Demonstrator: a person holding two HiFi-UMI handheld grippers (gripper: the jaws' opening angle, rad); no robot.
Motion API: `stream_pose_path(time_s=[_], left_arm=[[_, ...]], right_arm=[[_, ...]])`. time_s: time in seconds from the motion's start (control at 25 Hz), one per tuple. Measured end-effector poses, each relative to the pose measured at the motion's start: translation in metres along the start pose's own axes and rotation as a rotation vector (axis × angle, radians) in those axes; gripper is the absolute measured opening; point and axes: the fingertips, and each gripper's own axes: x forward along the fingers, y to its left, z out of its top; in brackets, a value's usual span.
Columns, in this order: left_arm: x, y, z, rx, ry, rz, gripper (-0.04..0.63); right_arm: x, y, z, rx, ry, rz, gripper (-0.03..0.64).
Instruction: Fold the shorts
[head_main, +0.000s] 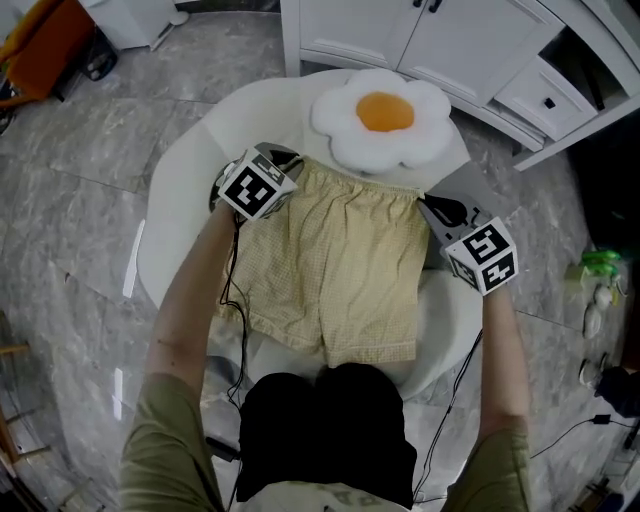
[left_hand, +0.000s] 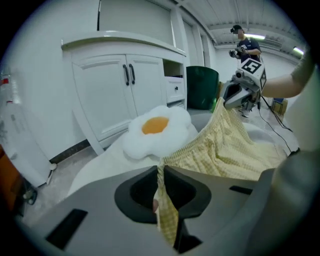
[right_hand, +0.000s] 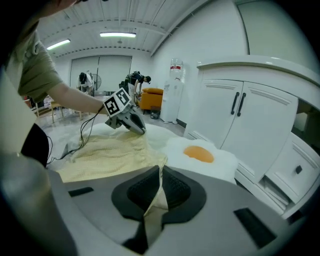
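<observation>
Pale yellow checked shorts (head_main: 335, 265) lie on a round white table (head_main: 180, 170), waistband toward the far side, legs toward the person. My left gripper (head_main: 292, 168) is shut on the waistband's left corner, and the cloth (left_hand: 162, 177) shows pinched between its jaws. My right gripper (head_main: 428, 205) is shut on the right waistband corner, with the fabric (right_hand: 159, 182) clamped between its pads. Both corners are lifted a little off the table and the waistband stretches between them. In the left gripper view the right gripper (left_hand: 235, 97) appears across the shorts (left_hand: 235, 150); in the right gripper view the left gripper (right_hand: 137, 127) appears likewise.
A fried-egg shaped cushion (head_main: 382, 118) sits on the table just beyond the waistband. White cabinets (head_main: 430, 40) stand behind the table. Cables (head_main: 232, 300) trail over the table's left side. The person's dark-clad lap (head_main: 325, 420) presses against the near edge.
</observation>
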Motion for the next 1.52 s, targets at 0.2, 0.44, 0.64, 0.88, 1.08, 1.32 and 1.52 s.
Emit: stream_pose_path(time_s=[0.2,0.44,0.64,0.88,1.08,1.32,1.52], left_arm=[[-0.055,0.005,0.032,-0.086,-0.040,0.039,0.043],[-0.127,-0.018,0.063,-0.255,-0.081,0.030,0.041],[-0.184,-0.051,0.086,-0.383,-0.103,0.012,0.040],[-0.234,-0.104,0.123,-0.457,-0.164,-0.019,0.040],[-0.262,-0.137,0.144,-0.407,-0.190,-0.043,0.040],[-0.273,-0.162,0.145,-0.295,-0.172,-0.081,0.041],[-0.271,-0.178,0.139,-0.316,-0.172,-0.207,0.043]], right_arm=[[-0.019,-0.012,0.034,0.112,-0.056,-0.043,0.034],[-0.054,0.015,0.090,0.298,-0.149,0.048,0.034],[-0.083,0.055,0.145,0.338,-0.195,0.136,0.034],[-0.101,0.114,0.199,0.350,-0.214,0.281,0.034],[-0.119,0.142,0.227,0.354,-0.247,0.392,0.035],[-0.125,0.163,0.229,0.266,-0.254,0.480,0.035],[-0.127,0.173,0.219,0.117,-0.252,0.506,0.035]])
